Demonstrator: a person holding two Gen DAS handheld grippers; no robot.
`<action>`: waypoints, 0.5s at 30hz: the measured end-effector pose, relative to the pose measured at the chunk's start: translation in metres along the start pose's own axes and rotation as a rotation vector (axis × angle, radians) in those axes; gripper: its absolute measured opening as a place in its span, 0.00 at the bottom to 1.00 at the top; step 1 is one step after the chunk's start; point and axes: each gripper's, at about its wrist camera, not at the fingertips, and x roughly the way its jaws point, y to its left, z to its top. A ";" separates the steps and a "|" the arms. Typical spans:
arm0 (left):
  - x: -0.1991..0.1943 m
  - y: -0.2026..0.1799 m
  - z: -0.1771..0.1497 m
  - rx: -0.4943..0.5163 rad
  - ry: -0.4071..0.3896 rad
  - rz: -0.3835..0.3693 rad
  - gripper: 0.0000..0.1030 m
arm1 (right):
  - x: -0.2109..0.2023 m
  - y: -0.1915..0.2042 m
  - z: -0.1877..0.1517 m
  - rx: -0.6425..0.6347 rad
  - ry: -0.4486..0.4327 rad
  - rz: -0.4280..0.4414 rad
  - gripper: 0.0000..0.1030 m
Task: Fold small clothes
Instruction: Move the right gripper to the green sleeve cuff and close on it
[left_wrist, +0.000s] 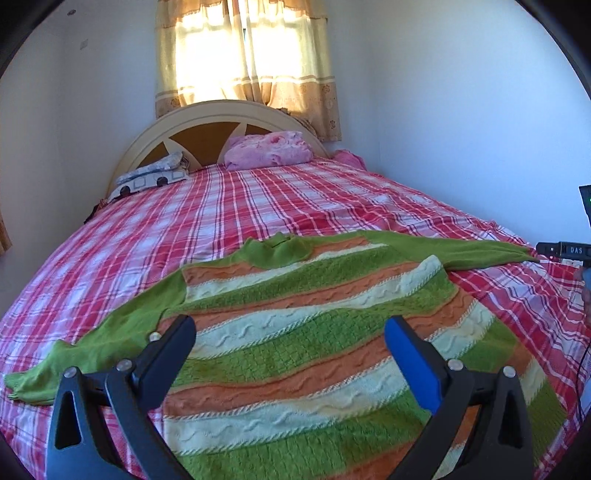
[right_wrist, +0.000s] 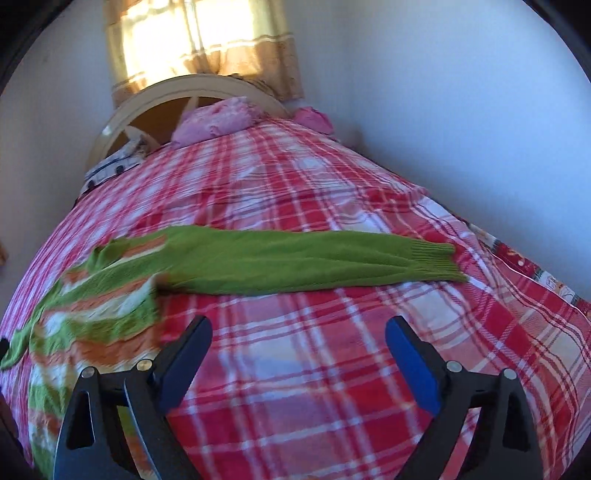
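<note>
A small knit sweater (left_wrist: 295, 332) with green, orange and cream stripes lies flat on the plaid bed (left_wrist: 258, 206), neck toward the headboard, both green sleeves spread out. My left gripper (left_wrist: 290, 328) is open and empty, hovering over the sweater's body. My right gripper (right_wrist: 298, 328) is open and empty, above bare bedspread (right_wrist: 314, 369) just in front of the right sleeve (right_wrist: 295, 258), whose cuff (right_wrist: 432, 260) points right. The sweater body (right_wrist: 92, 306) is at the left of the right wrist view. The right gripper's tip (left_wrist: 561, 250) shows at the left wrist view's right edge.
A pink pillow (left_wrist: 269, 149) and a patterned pillow (left_wrist: 151, 177) lie by the cream headboard (left_wrist: 207, 118). A curtained window (left_wrist: 247, 55) is behind. White walls close in on both sides. The bed's right edge (right_wrist: 535, 280) drops off near the wall.
</note>
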 end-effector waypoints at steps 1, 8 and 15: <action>0.005 0.001 -0.001 -0.005 0.007 -0.001 1.00 | 0.000 0.000 0.000 0.000 0.000 0.000 0.91; 0.031 0.004 -0.005 -0.015 0.040 -0.003 1.00 | 0.044 -0.064 0.028 0.148 0.061 -0.061 0.81; 0.052 0.016 0.000 -0.045 0.046 0.023 1.00 | 0.079 -0.105 0.039 0.286 0.128 -0.068 0.64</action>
